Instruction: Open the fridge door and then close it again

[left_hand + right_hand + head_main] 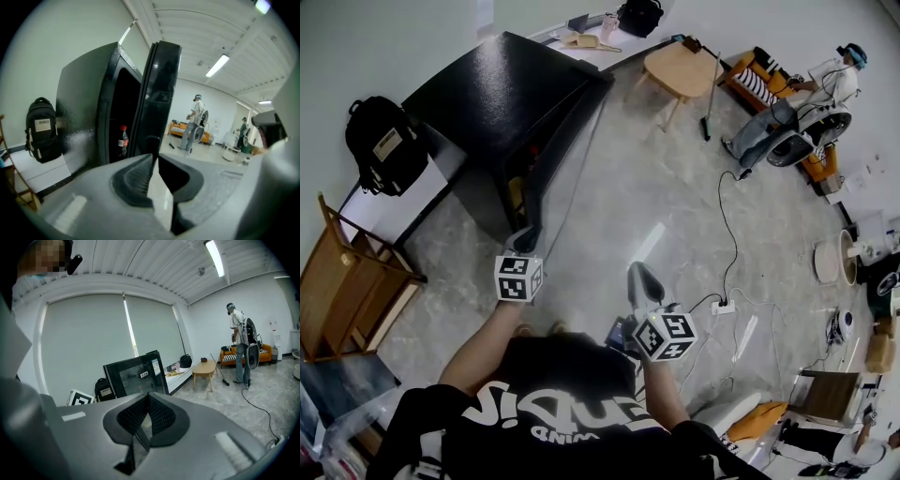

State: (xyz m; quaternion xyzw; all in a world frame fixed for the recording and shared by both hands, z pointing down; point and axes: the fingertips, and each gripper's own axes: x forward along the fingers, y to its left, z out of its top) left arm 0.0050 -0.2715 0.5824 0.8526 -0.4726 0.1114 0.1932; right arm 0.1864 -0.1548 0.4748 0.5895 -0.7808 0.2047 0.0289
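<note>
While the fridge [502, 103] stands at the upper left of the head view, door [157, 98] ajar, I hold my left tool [154, 159] close by the door's edge, jaws slightly parted on nothing, probably to push it shut. My right tool [149, 401] idles closed, empty. Only the left gripper view shows the bottle [123, 140] inside.

Left gripper [154, 158] fingers slightly apart and empty, right gripper [149, 395] fingers closed together, both forearms outstretched

Black T-shirt [553, 412], white lettering; grey left hand-held gripper [524, 242] and right hand-held gripper [639, 274], black-and-white marker cubes [518, 278].
</note>
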